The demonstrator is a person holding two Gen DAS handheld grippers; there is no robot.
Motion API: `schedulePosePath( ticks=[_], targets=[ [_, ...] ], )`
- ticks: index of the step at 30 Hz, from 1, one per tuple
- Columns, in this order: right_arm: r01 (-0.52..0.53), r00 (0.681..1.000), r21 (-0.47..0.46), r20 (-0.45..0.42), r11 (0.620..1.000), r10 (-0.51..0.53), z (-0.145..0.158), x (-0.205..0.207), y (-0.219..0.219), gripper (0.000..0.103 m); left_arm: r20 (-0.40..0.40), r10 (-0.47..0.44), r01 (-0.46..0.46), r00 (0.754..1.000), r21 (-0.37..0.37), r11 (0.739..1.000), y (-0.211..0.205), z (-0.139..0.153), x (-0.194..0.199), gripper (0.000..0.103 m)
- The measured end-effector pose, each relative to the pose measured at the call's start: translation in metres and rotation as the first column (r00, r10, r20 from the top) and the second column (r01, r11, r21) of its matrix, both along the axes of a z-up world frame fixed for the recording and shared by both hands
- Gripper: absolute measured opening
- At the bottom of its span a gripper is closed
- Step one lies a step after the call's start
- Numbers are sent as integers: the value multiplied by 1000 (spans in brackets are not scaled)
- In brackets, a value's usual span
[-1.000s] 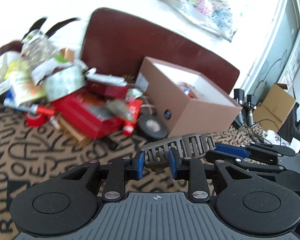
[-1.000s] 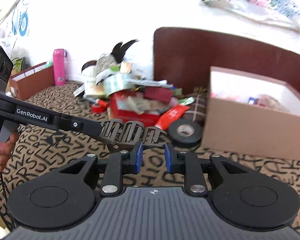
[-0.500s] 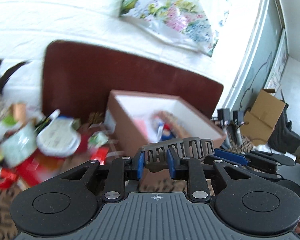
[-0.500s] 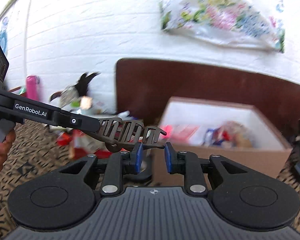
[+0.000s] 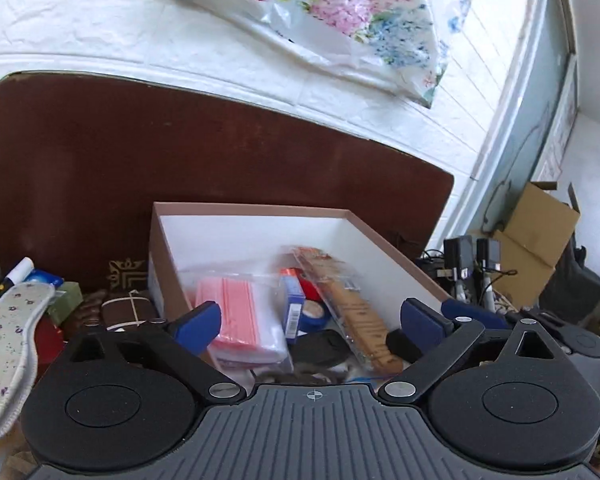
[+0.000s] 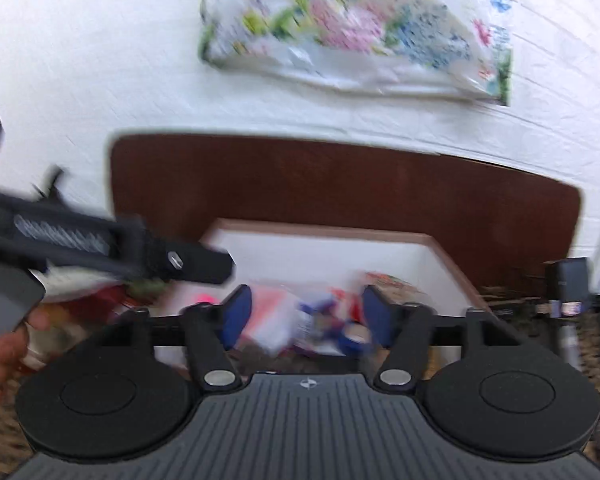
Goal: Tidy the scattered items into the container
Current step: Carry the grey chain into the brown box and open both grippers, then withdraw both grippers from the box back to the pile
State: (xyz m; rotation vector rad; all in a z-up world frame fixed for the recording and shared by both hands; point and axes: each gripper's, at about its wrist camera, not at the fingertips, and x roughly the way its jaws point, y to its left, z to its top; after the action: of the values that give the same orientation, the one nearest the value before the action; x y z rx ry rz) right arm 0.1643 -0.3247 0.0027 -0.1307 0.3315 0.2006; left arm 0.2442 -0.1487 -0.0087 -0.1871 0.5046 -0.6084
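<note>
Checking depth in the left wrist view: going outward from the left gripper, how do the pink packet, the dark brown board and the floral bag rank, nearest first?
From the left gripper, jaws wide open over the box:
1. Pink packet, in the box, just beyond the left finger.
2. Dark brown board, upright behind the box.
3. Floral bag, high on the white wall.

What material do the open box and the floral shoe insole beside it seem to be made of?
Box: probably cardboard, matte brown outside and white inside, with thin straight walls.
Floral insole: apparently fabric over padding, matte, printed with small purple flowers, with a stitched pale edge; what is inside it cannot be seen.
</note>
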Motion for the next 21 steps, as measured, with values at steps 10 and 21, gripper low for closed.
schedulePosePath(
  ticks=[10,21],
  targets=[
    [-52,996,73,-74,996,58,-36,-14,6,79,-48,28,-29,998,-17,999,23,-19,-21,103],
    [-123,990,106,-59,987,130,-13,-57,39,95,-104,176,-177,979,-4,984,79,-24,-86,103]
  ],
)
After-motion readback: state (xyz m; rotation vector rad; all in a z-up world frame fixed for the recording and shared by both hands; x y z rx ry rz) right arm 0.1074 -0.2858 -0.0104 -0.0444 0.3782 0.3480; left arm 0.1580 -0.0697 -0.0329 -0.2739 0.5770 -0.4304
